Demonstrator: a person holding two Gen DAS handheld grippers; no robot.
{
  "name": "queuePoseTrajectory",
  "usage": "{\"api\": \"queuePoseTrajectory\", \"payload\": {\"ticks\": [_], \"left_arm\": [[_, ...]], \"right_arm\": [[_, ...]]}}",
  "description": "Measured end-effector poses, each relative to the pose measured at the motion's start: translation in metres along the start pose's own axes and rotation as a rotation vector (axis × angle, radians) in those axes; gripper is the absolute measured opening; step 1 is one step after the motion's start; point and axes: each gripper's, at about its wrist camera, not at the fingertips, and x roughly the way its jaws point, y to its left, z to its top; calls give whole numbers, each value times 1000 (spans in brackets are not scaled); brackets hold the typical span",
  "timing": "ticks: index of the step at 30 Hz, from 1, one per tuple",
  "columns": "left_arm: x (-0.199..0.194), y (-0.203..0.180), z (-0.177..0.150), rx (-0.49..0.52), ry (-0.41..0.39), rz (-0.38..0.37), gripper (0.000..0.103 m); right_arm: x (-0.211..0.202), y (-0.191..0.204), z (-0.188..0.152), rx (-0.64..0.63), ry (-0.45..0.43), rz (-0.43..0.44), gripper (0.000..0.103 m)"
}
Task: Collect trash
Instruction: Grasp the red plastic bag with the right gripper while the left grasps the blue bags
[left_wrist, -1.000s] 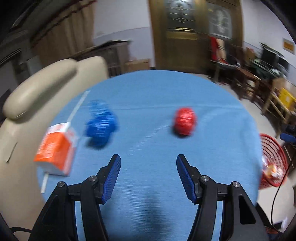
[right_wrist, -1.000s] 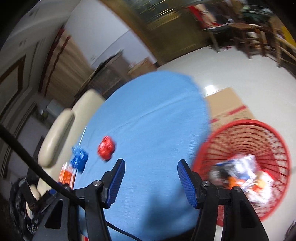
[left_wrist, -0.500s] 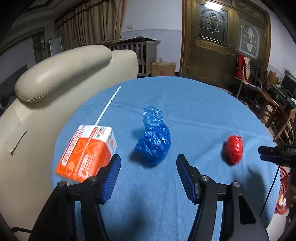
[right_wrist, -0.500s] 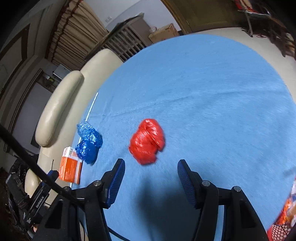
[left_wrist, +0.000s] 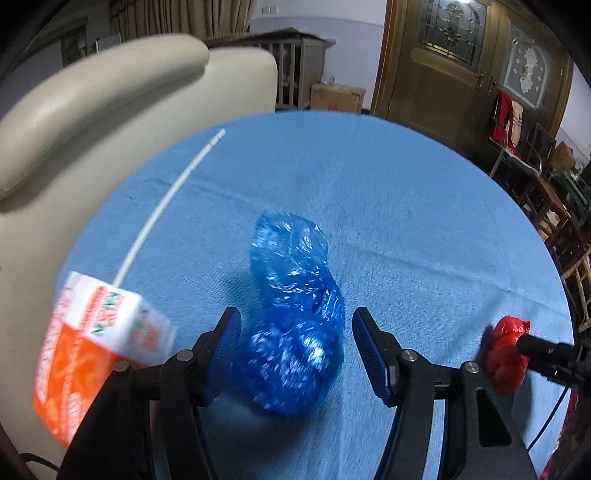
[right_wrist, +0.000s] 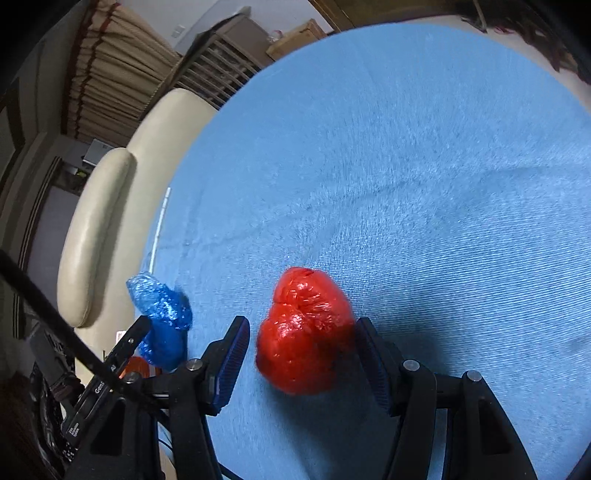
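The left gripper (left_wrist: 293, 349) now has its blue-padded fingers (left_wrist: 226, 349) standing apart on either side of the crumpled blue plastic bag (left_wrist: 291, 321), which a second ago lay well ahead of them and off to the left; the pads look close to the bag's lower lobe, but the blur hides whether the left pad touches it, and nothing is pinched. The right gripper (right_wrist: 299, 354) has made the same kind of approach: its fingers (right_wrist: 233, 356) bracket the red plastic bag (right_wrist: 304, 336), which a second ago was a small spot far up the worktop (right_wrist: 424, 155), with a clear gap on the left and the right pad just beside or brushing the bag. Both pairs of fingers are as wide apart as they were before, so neither has begun to close. Both bags rest on the blue-covered worktop, untouched as far as can be told. Just left of the blue bag lies an orange and white drink carton (left_wrist: 96, 350) with a long white straw (left_wrist: 166, 199) running up from it toward the cream chair (left_wrist: 110, 122). By my reading, both reaches are done and the closing comes next; the carton is left for a later trip. The soft, slippery bags may squash or slide out if pinched only at an edge.
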Motion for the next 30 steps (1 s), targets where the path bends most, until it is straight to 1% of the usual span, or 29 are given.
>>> {"api": "queuePoseTrajectory", "payload": {"ticks": [2, 3, 4, 5, 6, 8, 11, 13, 16, 23, 30], "left_arm": [[13, 4, 1, -27, 35, -6, 64], [16, 6, 1, -37, 40, -11, 64], [17, 7, 0, -43, 42, -18, 59], [19, 9, -1, -50, 49, -30, 58], [21, 11, -2, -59, 47, -45, 58], [21, 14, -3, -67, 38, -57, 55], [20, 15, -6, -73, 19, -49, 51], [15, 10, -8, -70, 11, -48, 50], [2, 7, -15, -70, -1, -67, 49], [-60, -18, -32, -43, -90, -105, 49], [-131, -52, -67, 33, -196, -97, 49]], "right_arm": [[9, 3, -1, 3, 12, -3, 64], [12, 5, -2, -3, 14, -6, 64], [13, 9, -4, -27, -1, -20, 62], [14, 12, -5, -40, -3, -28, 58], [17, 15, -6, -50, 1, -17, 54], [19, 16, -8, -57, -4, -12, 51], [14, 18, -15, -83, -26, -24, 49], [6, 20, -21, -96, -46, -17, 49], [-11, 21, -29, -130, -78, -5, 49], [-62, 24, -57, -199, -150, 17, 49], [-114, 24, -93, -248, -229, 44, 49]]}}
